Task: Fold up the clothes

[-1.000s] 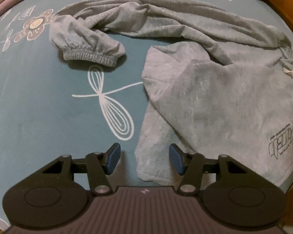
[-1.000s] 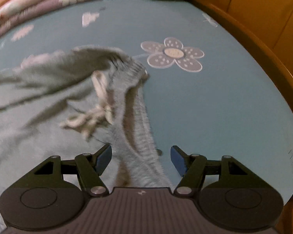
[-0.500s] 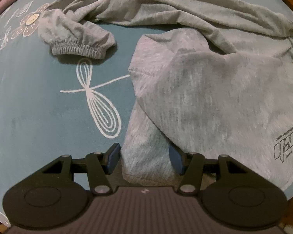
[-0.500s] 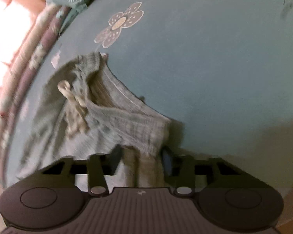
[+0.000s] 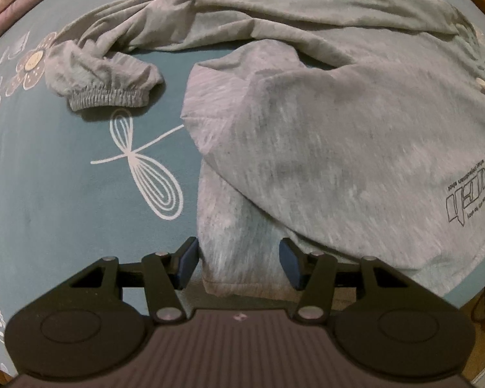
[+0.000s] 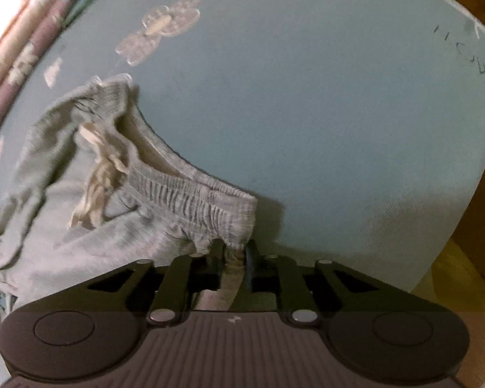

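Right gripper [image 6: 234, 255], jaws just closing, pinching waistband [image 6: 190, 197] corner of grey sweatpants [image 5: 339, 148]. Left gripper [image 5: 237, 263] gaping, straddling hem at 6 o'clock. Pants sprawling crumpled on bedsheet [image 5: 64, 177]; you are folding nothing yet.

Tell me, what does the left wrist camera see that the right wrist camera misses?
Only the left view shows the trouser cuff, the printed logo, the dragonfly print and the left gripper, open astride a leg hem. Only the right view shows the waistband and the right gripper, whose jaws have just been closing and now pinch the waistband's corner. Both show the grey trousers, drawstring and teal sheet.
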`<state>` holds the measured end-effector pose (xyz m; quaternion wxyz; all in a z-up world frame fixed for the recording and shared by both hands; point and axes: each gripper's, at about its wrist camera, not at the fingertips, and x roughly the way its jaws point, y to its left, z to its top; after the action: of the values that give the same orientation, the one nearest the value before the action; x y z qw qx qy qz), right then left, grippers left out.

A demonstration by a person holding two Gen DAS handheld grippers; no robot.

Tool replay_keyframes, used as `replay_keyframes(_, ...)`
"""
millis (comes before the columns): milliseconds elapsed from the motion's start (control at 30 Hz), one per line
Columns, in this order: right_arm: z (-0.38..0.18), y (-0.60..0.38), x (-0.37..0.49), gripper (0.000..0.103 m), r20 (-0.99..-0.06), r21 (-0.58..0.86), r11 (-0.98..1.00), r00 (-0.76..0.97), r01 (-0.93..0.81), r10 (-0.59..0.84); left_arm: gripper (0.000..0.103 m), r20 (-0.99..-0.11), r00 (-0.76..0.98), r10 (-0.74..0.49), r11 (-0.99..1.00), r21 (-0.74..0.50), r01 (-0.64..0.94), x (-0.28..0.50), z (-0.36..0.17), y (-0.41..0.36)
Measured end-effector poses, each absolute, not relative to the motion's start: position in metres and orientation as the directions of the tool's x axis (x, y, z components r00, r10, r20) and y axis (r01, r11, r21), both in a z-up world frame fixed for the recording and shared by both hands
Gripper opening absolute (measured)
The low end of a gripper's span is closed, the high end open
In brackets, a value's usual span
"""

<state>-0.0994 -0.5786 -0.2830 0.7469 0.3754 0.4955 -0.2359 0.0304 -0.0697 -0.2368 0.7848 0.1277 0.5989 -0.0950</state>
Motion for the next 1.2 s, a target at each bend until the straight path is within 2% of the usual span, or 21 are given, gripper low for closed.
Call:
replay_keyframes(100, -0.253, -0.571, -0.091, 0.025, -0.907, 0.241, 0.649, 0.406, 0.721, -0.114, 0.055, -0.963, 0.27, -0.006, 0.95, 0.079, 0.301, 0.029, -0.234, -0.068)
replay_keyframes(133, -0.24, -0.566, -0.087, 0.029, -0.891, 0.2, 0.678, 0.42, 0.707, -0.175, 0.055, -0.963, 0.271, -0.007, 0.952, 0.077, 0.297, 0.029, -0.234, -0.068)
replay_keyframes(167, -0.229, -0.56, -0.08, 0.041, -0.868, 0.176, 0.726, 0.452, 0.665, -0.204, 0.055, -0.962, 0.272, -0.007, 0.954, 0.075, 0.291, 0.029, -0.234, -0.068)
replay_keyframes(233, -0.221, -0.554, -0.06, 0.052, -0.844, 0.18, 0.798, 0.508, 0.575, -0.175, 0.055, -0.962, 0.273, -0.006, 0.957, 0.074, 0.281, 0.029, -0.234, -0.068)
replay_keyframes(400, -0.236, -0.564, 0.019, 0.052, -0.789, 0.221, 0.872, 0.606, 0.436, -0.103, 0.055, -0.962, 0.275, 0.007, 0.957, 0.086, 0.279, 0.029, -0.238, -0.071)
replay_keyframes(500, -0.257, -0.589, 0.063, 0.052, -0.794, 0.311, 0.858, 0.608, 0.409, -0.002, 0.055, -0.962, 0.273, 0.012, 0.955, 0.092, 0.281, 0.029, -0.24, -0.072)
replay_keyframes(633, -0.285, -0.605, 0.103, 0.055, -0.848, 0.267, 0.879, 0.53, 0.394, 0.02, 0.055, -0.964, 0.266, 0.019, 0.96, 0.092, 0.265, 0.032, -0.245, -0.073)
replay_keyframes(733, -0.29, -0.597, 0.109, 0.057, -0.841, 0.222, 0.924, 0.541, 0.311, 0.02, 0.056, -0.966, 0.259, 0.023, 0.966, 0.088, 0.242, 0.034, -0.249, -0.073)
replay_keyframes(767, -0.289, -0.592, 0.111, 0.056, -0.842, 0.194, 0.94, 0.54, 0.28, 0.013, 0.056, -0.967, 0.255, 0.024, 0.968, 0.087, 0.236, 0.035, -0.25, -0.074)
replay_keyframes(833, -0.289, -0.586, 0.115, 0.04, -0.841, 0.189, 0.953, 0.54, 0.237, 0.033, 0.055, -0.968, 0.25, 0.031, 0.97, 0.09, 0.227, 0.037, -0.253, -0.076)
replay_keyframes(900, -0.287, -0.587, 0.12, 0.036, -0.846, 0.208, 0.945, 0.53, 0.252, 0.045, 0.055, -0.969, 0.246, 0.036, 0.969, 0.094, 0.229, 0.038, -0.253, -0.078)
replay_keyframes(967, -0.281, -0.595, 0.12, 0.022, -0.839, 0.235, 0.934, 0.541, 0.27, 0.055, 0.055, -0.969, 0.244, 0.04, 0.966, 0.1, 0.238, 0.039, -0.252, -0.079)
replay_keyframes(1033, -0.272, -0.605, 0.119, 0.013, -0.82, 0.228, 0.924, 0.572, 0.308, 0.012, 0.055, -0.969, 0.242, 0.038, 0.965, 0.099, 0.243, 0.04, -0.251, -0.079)
replay_keyframes(1167, -0.276, -0.608, 0.126, 0.014, -0.814, 0.204, 0.913, 0.579, 0.355, -0.043, 0.056, -0.969, 0.243, 0.038, 0.967, 0.097, 0.235, 0.043, -0.25, -0.078)
replay_keyframes(1200, -0.281, -0.605, 0.128, 0.017, -0.823, 0.181, 0.918, 0.566, 0.352, -0.055, 0.056, -0.97, 0.241, 0.04, 0.967, 0.098, 0.234, 0.043, -0.25, -0.079)
